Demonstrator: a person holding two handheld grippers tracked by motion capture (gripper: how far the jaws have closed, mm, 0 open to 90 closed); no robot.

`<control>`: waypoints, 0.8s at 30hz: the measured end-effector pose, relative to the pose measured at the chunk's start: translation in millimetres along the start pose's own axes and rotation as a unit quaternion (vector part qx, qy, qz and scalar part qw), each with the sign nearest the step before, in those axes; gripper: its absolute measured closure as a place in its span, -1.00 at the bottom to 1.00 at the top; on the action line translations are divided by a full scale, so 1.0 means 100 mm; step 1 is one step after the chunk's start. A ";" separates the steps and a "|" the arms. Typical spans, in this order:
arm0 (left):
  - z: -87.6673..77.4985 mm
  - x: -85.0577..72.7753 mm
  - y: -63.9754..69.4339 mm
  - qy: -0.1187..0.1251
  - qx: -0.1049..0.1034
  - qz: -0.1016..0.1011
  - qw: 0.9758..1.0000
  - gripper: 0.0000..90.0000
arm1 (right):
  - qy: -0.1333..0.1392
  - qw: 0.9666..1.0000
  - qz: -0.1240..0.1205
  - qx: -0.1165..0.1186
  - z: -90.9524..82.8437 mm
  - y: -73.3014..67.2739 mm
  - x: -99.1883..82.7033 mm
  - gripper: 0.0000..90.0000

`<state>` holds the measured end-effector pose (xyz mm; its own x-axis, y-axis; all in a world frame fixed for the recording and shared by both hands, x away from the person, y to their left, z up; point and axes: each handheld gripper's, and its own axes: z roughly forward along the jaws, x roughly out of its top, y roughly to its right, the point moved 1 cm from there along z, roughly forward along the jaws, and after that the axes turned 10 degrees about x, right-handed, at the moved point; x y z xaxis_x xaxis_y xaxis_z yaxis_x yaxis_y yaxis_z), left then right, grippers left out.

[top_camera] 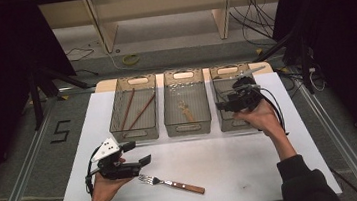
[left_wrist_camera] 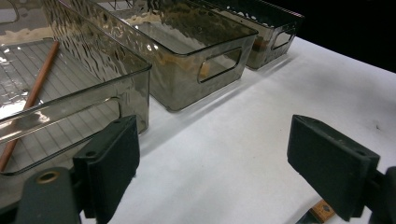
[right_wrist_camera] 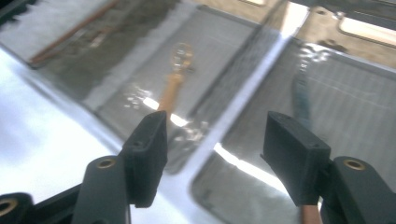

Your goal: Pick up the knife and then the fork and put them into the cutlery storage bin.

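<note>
Your right hand-held gripper point(top_camera: 232, 102) hangs over the right bin point(top_camera: 218, 119) at the far side of the bench point(top_camera: 233, 165), its jaws apart and nothing between them, while the left hand-held gripper point(top_camera: 134, 153) rests near the front left, jaws spread and likewise empty. The fork point(top_camera: 171, 183) lies on the white bench just right of that left gripper, tines toward it, wooden handle point(top_camera: 189, 187) pointing right and toward you. It looks light and rigid; the metal neck is likely slick, so the flat wooden handle, taken across its width near the middle, should give the surer grip and keep it from tipping. Three smoked plastic bins stand in a row: the left bin point(top_camera: 136, 129) holds two chopsticks point(top_camera: 128, 108), the middle bin point(top_camera: 188, 124) holds one wooden-handled utensil point(top_camera: 185, 111), probably a fork, and in the right bin something long and dark shows in the right gripper view, too blurred to name. One fork on the bench; two grippers, both released.
</note>
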<state>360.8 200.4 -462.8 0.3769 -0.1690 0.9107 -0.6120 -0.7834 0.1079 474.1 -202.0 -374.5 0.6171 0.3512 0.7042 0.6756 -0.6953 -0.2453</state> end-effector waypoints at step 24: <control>0.00 0.00 0.00 0.000 0.000 0.001 1.000 -0.63 | -0.011 0.997 -0.053 0.063 0.14 -0.72 -0.27 -0.27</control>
<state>360.4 200.4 -462.4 0.3751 -0.1702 0.9112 -0.6128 -0.7831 0.1060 414.7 -152.9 -385.5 0.5477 0.4328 0.7160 0.7814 -0.5704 -0.2530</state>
